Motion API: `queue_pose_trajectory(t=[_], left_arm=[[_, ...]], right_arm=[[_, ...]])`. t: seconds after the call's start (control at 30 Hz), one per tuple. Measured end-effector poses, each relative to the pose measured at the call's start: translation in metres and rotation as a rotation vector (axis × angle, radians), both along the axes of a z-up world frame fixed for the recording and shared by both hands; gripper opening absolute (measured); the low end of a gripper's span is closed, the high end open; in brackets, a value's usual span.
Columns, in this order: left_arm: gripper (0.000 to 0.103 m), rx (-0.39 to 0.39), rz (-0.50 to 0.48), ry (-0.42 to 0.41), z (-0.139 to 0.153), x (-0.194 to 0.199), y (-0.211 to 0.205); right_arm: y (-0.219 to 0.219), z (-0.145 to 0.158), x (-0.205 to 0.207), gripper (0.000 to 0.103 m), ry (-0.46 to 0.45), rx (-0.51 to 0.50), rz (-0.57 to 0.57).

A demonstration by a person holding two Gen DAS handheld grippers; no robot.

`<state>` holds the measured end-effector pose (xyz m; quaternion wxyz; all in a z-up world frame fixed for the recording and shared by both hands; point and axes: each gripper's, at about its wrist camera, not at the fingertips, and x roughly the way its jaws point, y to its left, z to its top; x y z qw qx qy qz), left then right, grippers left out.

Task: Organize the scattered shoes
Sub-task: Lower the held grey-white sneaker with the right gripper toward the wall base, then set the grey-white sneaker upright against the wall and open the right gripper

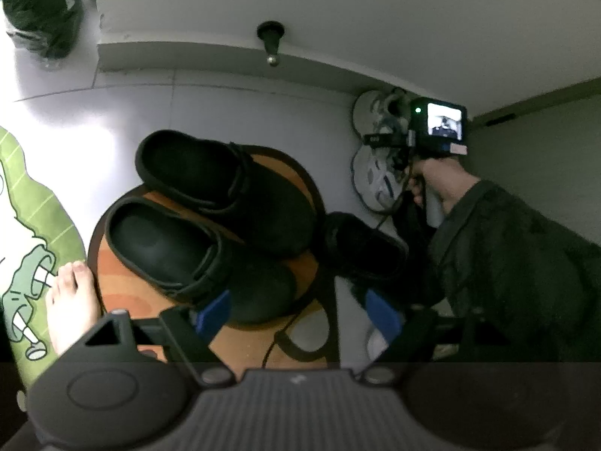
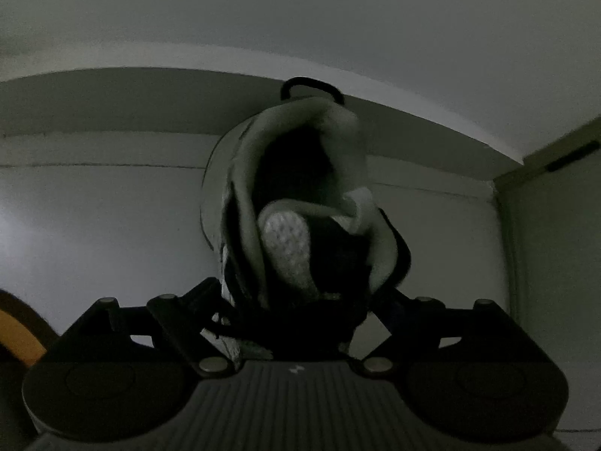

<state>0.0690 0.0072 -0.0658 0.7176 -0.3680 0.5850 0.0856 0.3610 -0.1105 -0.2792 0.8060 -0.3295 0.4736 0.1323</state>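
sneaker point(image 2: 300, 225) on floor by wall, between right tool point(image 2: 300, 323) jaws, spread wide, pads hidden so grip cannot tell. light, padded collar soft; take by heel rim. left tool point(image 1: 296, 315) apart over black clogs point(image 1: 210, 218), rubbery, stiff.

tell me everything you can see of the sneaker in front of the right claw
The sneaker is white and grey with darker panels, a padded collar, a mesh insole and a black heel loop. It stands on pale floor tiles with its heel toward the baseboard, opening facing the camera. It sits between the right claw's fingers; whether they press it is unclear.
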Motion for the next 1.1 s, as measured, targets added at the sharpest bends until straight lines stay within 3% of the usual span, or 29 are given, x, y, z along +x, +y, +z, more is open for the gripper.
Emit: queue_pose_trajectory(t=[0.3, 0.6, 0.87, 1.1], left_arm=[[0.085, 0.000, -0.020, -0.009, 0.007, 0.009, -0.013], [0.086, -0.019, -0.094, -0.050, 0.019, 0.013, -0.051], [0.088, -0.029, -0.100, -0.034, 0.017, 0.011, -0.054], [0.088, -0.041, -0.094, -0.017, 0.012, 0.013, -0.053]], right_arm=[[-0.031, 0.058, -0.021, 0.092, 0.037, 0.064, 0.046], [-0.106, 0.095, -0.031, 0.093, 0.011, 0.067, -0.003], [-0.167, 0.078, -0.057, 0.099, -0.012, 0.015, -0.074], [-0.183, 0.053, -0.064, 0.102, 0.050, -0.068, -0.072]])
